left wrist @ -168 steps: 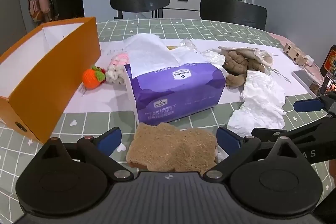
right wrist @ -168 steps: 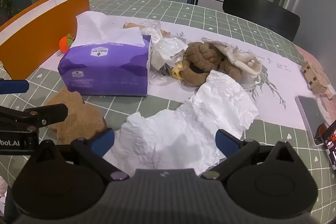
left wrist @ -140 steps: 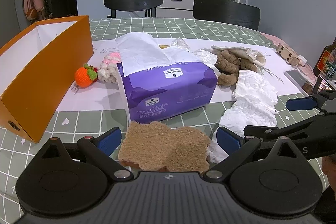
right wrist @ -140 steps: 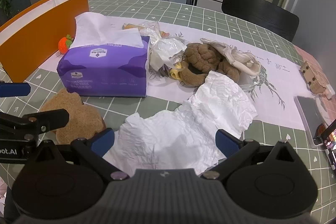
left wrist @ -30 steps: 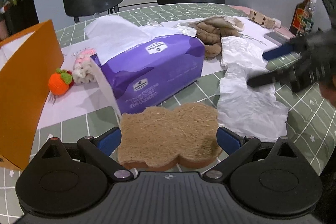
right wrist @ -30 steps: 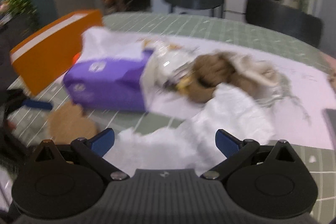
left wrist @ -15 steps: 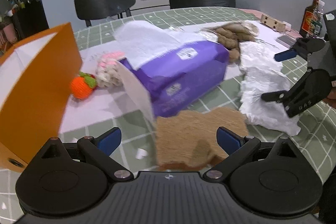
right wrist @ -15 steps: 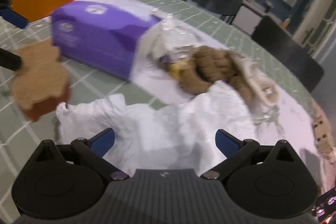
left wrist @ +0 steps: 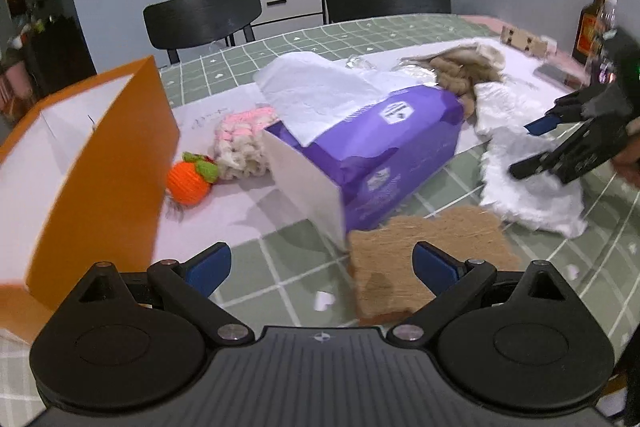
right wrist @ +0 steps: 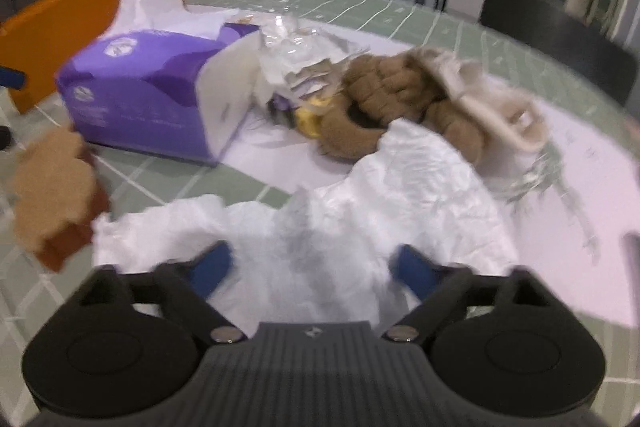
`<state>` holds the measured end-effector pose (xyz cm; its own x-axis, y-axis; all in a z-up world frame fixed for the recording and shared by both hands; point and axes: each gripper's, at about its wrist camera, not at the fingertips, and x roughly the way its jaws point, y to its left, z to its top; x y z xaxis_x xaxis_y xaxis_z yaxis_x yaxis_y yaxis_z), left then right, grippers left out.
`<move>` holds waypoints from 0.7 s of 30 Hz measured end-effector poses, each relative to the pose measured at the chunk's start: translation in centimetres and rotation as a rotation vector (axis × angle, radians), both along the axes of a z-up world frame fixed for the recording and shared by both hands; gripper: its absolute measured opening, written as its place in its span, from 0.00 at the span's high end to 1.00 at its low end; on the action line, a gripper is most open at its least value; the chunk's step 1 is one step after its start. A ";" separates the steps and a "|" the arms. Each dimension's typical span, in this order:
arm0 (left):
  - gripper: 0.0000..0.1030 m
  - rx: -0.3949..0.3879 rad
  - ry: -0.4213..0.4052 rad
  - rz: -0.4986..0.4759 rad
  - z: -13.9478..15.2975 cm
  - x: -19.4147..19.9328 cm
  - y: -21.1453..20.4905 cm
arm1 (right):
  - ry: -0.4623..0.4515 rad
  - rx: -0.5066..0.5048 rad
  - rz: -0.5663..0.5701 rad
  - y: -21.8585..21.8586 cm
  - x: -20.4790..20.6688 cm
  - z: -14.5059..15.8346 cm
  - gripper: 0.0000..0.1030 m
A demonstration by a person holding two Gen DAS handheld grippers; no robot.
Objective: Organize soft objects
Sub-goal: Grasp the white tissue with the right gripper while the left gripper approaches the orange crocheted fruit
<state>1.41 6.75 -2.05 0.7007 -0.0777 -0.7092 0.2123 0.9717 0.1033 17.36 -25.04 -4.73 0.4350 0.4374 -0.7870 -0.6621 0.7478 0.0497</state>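
Grasp advice: right gripper [right wrist: 308,267], fingers apart, hovered over the crumpled white paper [right wrist: 360,207] lying directly ahead between its tips; it should pinch a raised fold, not the flat edge. Left gripper [left wrist: 322,263], also spread and empty, had the brown fibre pad [left wrist: 424,251] by its right finger. Only left view showed the orange crochet toy [left wrist: 190,183] beside the orange box [left wrist: 100,155].

Glossy purple tissue pack [left wrist: 372,155] — rough fibrous pad [left wrist: 432,251] — crumpled white paper [right wrist: 400,195].
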 end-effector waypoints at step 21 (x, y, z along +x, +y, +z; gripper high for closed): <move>0.00 0.384 0.174 -0.467 0.7 6.6 1.4 | -0.007 -0.088 0.071 1.6 -2.3 1.2 0.90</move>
